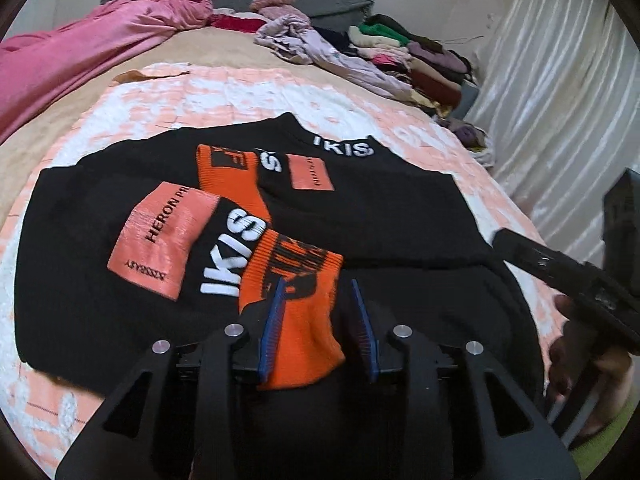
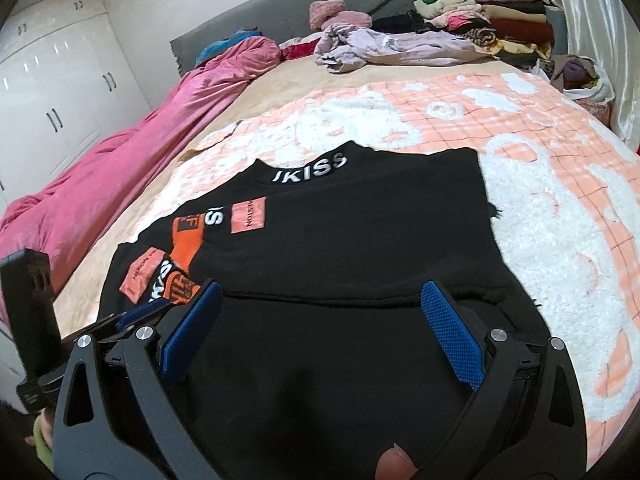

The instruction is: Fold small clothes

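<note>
A: Left wrist view: a black knitted sweater point(image 1: 360, 216) with white lettering and salmon patches lies spread on the pink-and-white fleecy blanket point(image 1: 224, 96).

B: And the left gripper point(image 1: 318, 320)?

A: Its blue ribbed pads point(image 1: 274, 328) stand apart, the sweater's orange ribbed cuff point(image 1: 296, 312) between them, touching only the left pad.

B: On the right?

A: The right gripper point(image 1: 560, 264), black, pokes in over the sweater's edge.

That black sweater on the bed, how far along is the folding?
Partly done, it seems: the sweater lies flat on the blanket, both orange cuffs already folded across its front. The left gripper stands open over one cuff; the right gripper hangs open over the hem. Still left: folding the body. A folded stack waits behind.
</note>
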{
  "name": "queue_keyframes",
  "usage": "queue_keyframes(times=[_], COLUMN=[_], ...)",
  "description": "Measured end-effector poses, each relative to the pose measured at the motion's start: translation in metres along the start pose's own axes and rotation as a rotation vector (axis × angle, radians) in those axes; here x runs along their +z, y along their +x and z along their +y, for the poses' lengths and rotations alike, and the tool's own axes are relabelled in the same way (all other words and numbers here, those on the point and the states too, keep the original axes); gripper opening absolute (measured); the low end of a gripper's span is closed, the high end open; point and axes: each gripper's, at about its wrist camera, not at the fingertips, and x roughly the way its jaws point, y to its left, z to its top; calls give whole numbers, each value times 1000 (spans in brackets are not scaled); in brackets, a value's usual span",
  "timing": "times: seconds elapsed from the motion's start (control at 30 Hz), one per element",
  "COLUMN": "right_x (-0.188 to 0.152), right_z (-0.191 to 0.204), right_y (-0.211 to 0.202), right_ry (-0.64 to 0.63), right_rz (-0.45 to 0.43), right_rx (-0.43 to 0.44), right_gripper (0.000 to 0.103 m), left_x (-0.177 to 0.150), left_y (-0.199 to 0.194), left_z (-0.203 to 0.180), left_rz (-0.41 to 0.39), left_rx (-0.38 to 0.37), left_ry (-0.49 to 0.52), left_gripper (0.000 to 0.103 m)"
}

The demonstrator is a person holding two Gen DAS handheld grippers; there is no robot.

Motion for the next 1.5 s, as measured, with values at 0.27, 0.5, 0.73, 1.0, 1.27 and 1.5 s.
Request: queue_keyframes(times=[0.27,0.5,0.73,1.0,1.27,1.5], right_x=[-10,-26,-32,-27,-2,40], right_z=[39,102,121,137,158,154], right_y=[22,59,90,87,57,31], right_ry=[-60,-145,-124,-201,-339,-398], right_rz=[70,165,218,178,85,-4], right_rx=[85,186,197,221,257,231], right_gripper=[94,94,78,7,5,5], left_x=[14,21,28,27,27,27], left_y=[-48,-70,-86,-91,-96,-98], left_z=[42,71,85,98,104,97], left_rz=[-133,-228,-272,-291,-337,-349], left_rx=[124,488,502,510,490,471], left_ry=[-86,-61,-115,-162,-196,-170], left_gripper=[47,58,83,83,83,83])
